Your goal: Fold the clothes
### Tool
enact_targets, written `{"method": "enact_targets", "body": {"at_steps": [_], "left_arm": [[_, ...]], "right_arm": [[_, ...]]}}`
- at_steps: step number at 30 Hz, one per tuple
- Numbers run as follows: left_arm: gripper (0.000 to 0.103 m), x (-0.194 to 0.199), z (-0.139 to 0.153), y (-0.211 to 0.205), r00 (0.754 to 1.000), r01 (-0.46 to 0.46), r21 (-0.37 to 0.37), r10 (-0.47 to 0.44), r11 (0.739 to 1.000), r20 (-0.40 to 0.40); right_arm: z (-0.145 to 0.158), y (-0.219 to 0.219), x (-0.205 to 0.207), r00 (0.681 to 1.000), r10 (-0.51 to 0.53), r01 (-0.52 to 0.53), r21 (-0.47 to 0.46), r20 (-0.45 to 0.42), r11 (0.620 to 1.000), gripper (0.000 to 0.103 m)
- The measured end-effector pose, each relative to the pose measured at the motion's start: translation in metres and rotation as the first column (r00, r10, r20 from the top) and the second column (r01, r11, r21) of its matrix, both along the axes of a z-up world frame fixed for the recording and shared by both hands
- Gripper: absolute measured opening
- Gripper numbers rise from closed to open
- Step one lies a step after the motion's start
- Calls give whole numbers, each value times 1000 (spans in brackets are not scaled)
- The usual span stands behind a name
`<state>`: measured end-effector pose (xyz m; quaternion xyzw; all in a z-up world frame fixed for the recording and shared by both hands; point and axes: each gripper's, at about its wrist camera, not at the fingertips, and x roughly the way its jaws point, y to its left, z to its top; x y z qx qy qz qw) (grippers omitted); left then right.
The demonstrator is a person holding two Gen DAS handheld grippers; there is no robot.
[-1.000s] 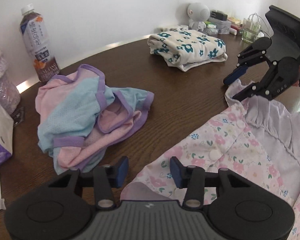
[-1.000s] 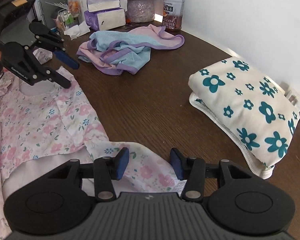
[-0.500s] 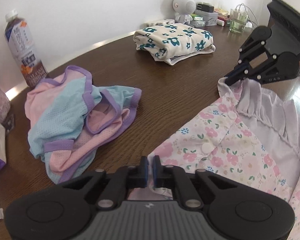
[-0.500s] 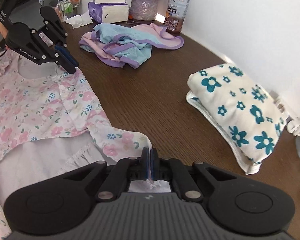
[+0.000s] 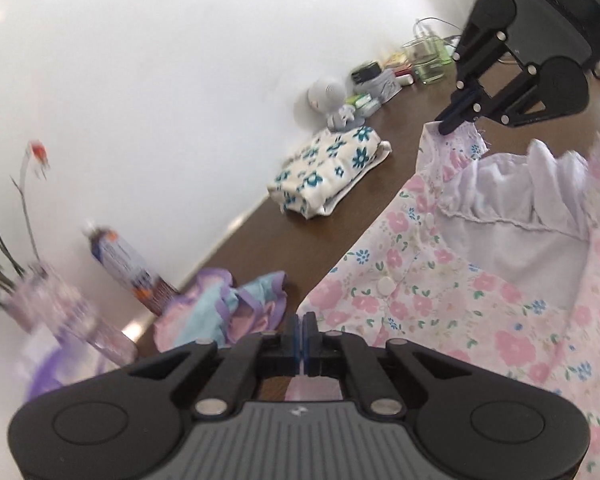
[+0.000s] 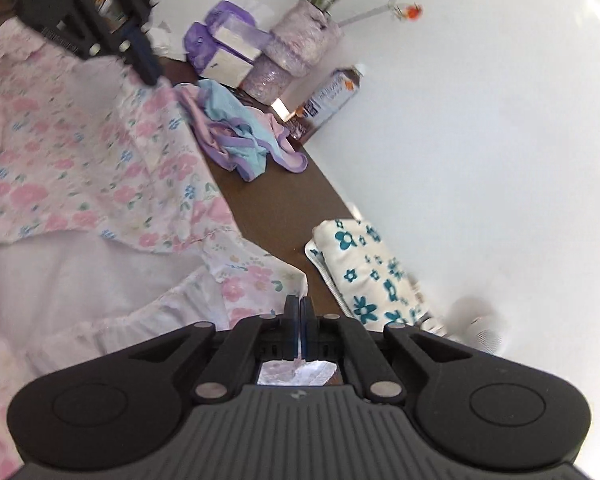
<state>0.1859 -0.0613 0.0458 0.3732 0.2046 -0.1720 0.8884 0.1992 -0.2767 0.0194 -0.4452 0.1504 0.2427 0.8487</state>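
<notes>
**Floral garment held up at two corners, with room for a slip**

The left tongs (image 5: 301, 338) are pressed together on an edge of the pink floral cotton garment with white lining (image 5: 480, 280), and the right tongs (image 6: 300, 328) are likewise clamped on another edge of that garment, a sliver of cloth showing between the pads. The garment hangs stretched between them, above the dark brown wooden table (image 5: 340, 184); whether its lower part touches the table cannot be seen.

Each grip appears to take only a thin margin of fabric, so a sharp tug or uneven pull could let a corner slide free. A low swing might also drag the hem into the crumpled pink, blue and purple mesh garment (image 6: 240, 136) or the folded cream cloth with teal flowers (image 6: 372, 276) nearby.
</notes>
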Motion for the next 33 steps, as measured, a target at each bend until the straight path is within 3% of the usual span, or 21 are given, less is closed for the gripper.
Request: {"method": "enact_targets", "body": {"at_steps": [6, 11, 24, 27, 30, 31, 33], "left_arm": [[0, -82, -22, -10, 992, 65, 155, -81, 986, 101], [0, -120, -57, -21, 988, 115, 281, -138, 953, 62], [5, -141, -74, -20, 989, 150, 311, -148, 938, -30], [6, -143, -66, -14, 991, 135, 241, -128, 961, -46], [7, -138, -40, -7, 995, 90, 57, -86, 994, -58], [8, -134, -28, -7, 996, 61, -28, -62, 998, -57], [22, -121, -9, -10, 997, 3, -190, -18, 982, -78]], "right_arm": [[-5, 1, -93, 988, 93, -83, -79, 127, 993, 0], [-33, 5, -136, 974, 150, -109, -235, 168, 966, 0], [-59, 11, -160, 976, 144, -87, -316, 164, 945, 1], [-63, 10, -166, 977, 144, -85, -330, 156, 940, 1], [-65, 9, -170, 979, 137, -80, -334, 149, 939, 2], [-66, 9, -171, 981, 131, -77, -330, 145, 941, 2], [-67, 10, -171, 983, 120, -69, -320, 141, 945, 2]]}}
